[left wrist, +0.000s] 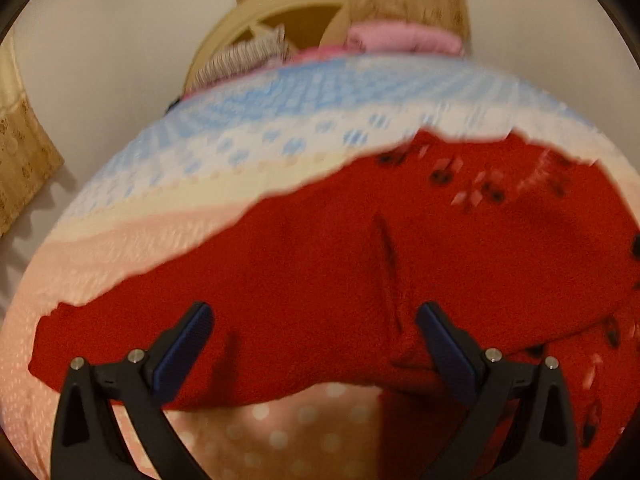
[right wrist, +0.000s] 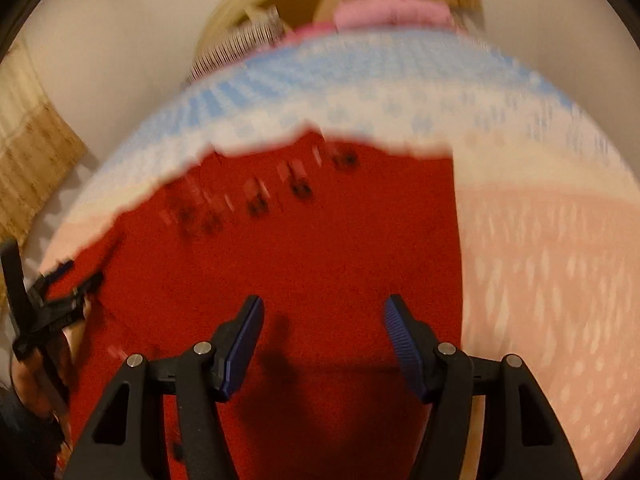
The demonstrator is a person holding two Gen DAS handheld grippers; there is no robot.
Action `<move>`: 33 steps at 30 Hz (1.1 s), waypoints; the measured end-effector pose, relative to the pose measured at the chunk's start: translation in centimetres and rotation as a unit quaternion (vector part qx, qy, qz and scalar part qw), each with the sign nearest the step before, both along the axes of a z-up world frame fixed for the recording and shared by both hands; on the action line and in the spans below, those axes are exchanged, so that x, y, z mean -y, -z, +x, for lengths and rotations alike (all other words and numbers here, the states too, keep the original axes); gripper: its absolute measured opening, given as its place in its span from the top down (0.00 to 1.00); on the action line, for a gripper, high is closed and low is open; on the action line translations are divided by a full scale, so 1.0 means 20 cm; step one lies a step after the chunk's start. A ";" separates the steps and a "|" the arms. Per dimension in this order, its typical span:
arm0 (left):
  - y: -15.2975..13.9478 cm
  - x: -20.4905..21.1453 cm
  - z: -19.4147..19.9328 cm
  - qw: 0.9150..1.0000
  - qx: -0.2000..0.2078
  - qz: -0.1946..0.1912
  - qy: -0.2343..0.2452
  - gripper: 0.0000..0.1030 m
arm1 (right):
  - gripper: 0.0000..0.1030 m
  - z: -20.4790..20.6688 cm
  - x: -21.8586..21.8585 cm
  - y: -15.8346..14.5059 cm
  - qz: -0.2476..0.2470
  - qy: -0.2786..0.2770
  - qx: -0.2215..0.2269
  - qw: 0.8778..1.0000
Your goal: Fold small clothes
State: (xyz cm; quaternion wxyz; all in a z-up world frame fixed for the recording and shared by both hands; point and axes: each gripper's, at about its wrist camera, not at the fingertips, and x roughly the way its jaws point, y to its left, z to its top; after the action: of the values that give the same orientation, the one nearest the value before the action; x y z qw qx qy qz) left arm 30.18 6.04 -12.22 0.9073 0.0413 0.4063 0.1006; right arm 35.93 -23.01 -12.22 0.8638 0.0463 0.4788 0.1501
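Beyond the red knitted garment with small black-and-pink motifs (left wrist: 320, 264), spread on a pastel blue, cream and pink patterned cloth (left wrist: 168, 184), stood a cream round basket (left wrist: 240, 20) holding striped fabric (left wrist: 236, 56) beside folded pink clothes (left wrist: 400, 38). Both the left gripper (left wrist: 314, 322) and the right gripper (right wrist: 324, 312) hovered over the garment, fingers apart.

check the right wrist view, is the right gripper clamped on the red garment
No, the right gripper stands open above the red garment, its blue pads wide apart with bare cloth between them.
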 end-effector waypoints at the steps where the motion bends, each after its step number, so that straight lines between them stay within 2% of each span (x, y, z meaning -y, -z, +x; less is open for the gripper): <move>1: 0.00 -0.03 0.00 1.000 -0.001 -0.015 0.000 0.00 | 0.38 -0.03 -0.01 0.01 -0.009 -0.011 0.008 1.000; 3: 0.01 -0.06 0.00 1.000 -0.005 -0.029 -0.003 0.00 | 0.38 -0.06 -0.06 -0.01 -0.048 -0.031 0.015 0.998; 7: 0.02 -0.04 -0.01 1.000 -0.003 -0.016 -0.012 0.00 | 0.38 -0.01 -0.08 -0.11 -0.041 -0.029 0.023 0.998; 9: 0.02 -0.03 -0.03 1.000 -0.001 -0.008 -0.022 0.00 | 0.38 0.03 -0.13 -0.13 -0.065 -0.013 0.042 0.997; 11: 0.02 -0.03 -0.06 1.000 0.000 -0.009 -0.023 0.00 | 0.38 0.08 -0.20 -0.09 -0.085 -0.019 0.034 0.996; 14: 0.02 -0.04 -0.09 1.000 0.001 -0.019 -0.023 0.00 | 0.38 0.10 -0.30 0.03 -0.166 -0.024 0.031 0.985; 15: 0.02 -0.04 -0.10 1.000 0.001 -0.021 -0.022 0.00 | 0.38 0.09 -0.30 0.04 -0.160 -0.018 0.042 0.986; 18: 0.02 -0.04 -0.12 1.000 0.004 -0.022 -0.018 0.00 | 0.38 0.07 -0.23 0.03 -0.129 -0.001 0.028 0.991; 24: 0.02 -0.02 -0.14 1.000 0.004 -0.017 -0.019 0.00 | 0.38 -0.06 -0.17 0.05 -0.107 -0.016 0.037 0.993; 28: -0.06 -0.03 -0.18 0.999 0.032 -0.021 -0.025 0.00 | 0.38 -0.05 -0.15 -0.01 -0.085 -0.008 0.033 0.996; 30: -0.08 -0.03 -0.16 0.999 0.037 -0.015 -0.032 0.00 | 0.38 -0.02 -0.17 -0.05 -0.068 0.001 0.044 0.997; 33: -0.05 -0.05 -0.09 0.999 0.018 -0.018 -0.040 0.00 | 0.38 0.04 -0.31 -0.07 -0.063 -0.033 0.048 0.996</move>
State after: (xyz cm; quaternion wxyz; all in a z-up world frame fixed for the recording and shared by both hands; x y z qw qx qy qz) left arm 28.33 7.05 -11.28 0.9101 0.0067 0.3932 0.1306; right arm 36.75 -16.74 -10.74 0.8815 -0.0314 0.4468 0.1495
